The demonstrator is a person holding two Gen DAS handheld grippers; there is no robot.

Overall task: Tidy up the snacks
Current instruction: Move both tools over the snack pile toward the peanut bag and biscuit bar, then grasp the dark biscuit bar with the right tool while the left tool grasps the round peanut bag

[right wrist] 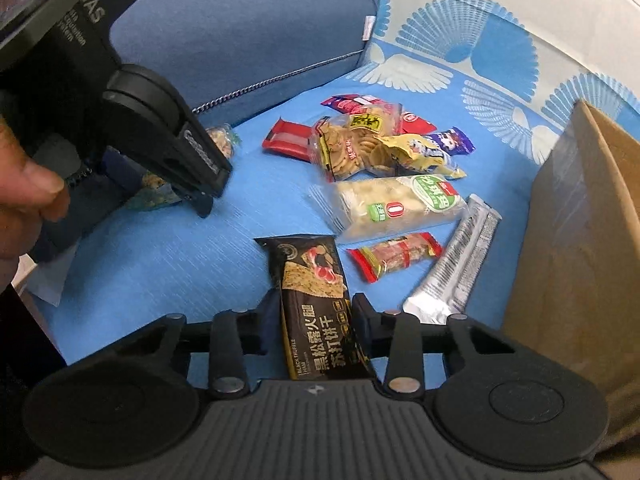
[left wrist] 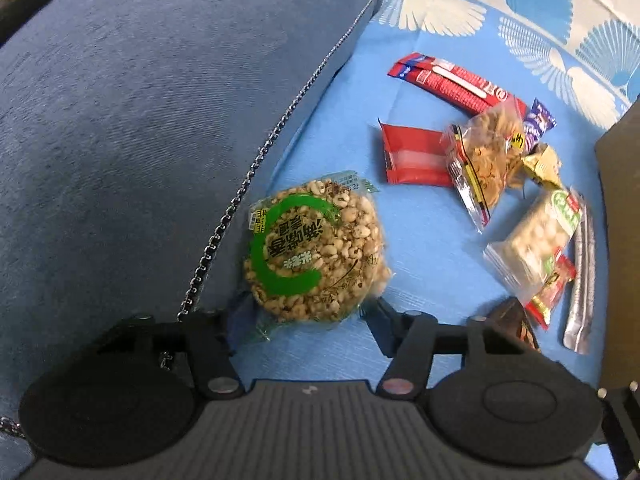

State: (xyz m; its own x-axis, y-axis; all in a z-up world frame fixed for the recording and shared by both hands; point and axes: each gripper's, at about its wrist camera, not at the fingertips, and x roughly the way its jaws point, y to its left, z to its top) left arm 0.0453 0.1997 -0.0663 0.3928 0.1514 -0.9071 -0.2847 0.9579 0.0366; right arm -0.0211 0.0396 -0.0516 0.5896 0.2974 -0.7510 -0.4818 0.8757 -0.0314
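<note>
Left tool: your left tool [left wrist: 304, 320] has its 2 fingers set either side of the round puffed-grain cake [left wrist: 316, 248], pads at its wrapper edges; firm contact can't be told.
Right tool: your right tool [right wrist: 310, 324] is clamped on the black cracker pack [right wrist: 316, 304].
Surface: blue cloth [right wrist: 160, 264], beside the blue cushion [left wrist: 140, 120].
Other snacks: the clear biscuit bag [right wrist: 352, 148], white puff pack [right wrist: 392, 204] and silver stick [right wrist: 456, 264] lie near the cardboard box [right wrist: 580, 240].

Rice cake [left wrist: 316, 252]: we log it round, green-labelled, flat by the sheet's cushion edge.
Black cracker pack [right wrist: 316, 304]: flat, near edge.
Remaining snacks [right wrist: 384, 160]: piled mid-sheet.
</note>
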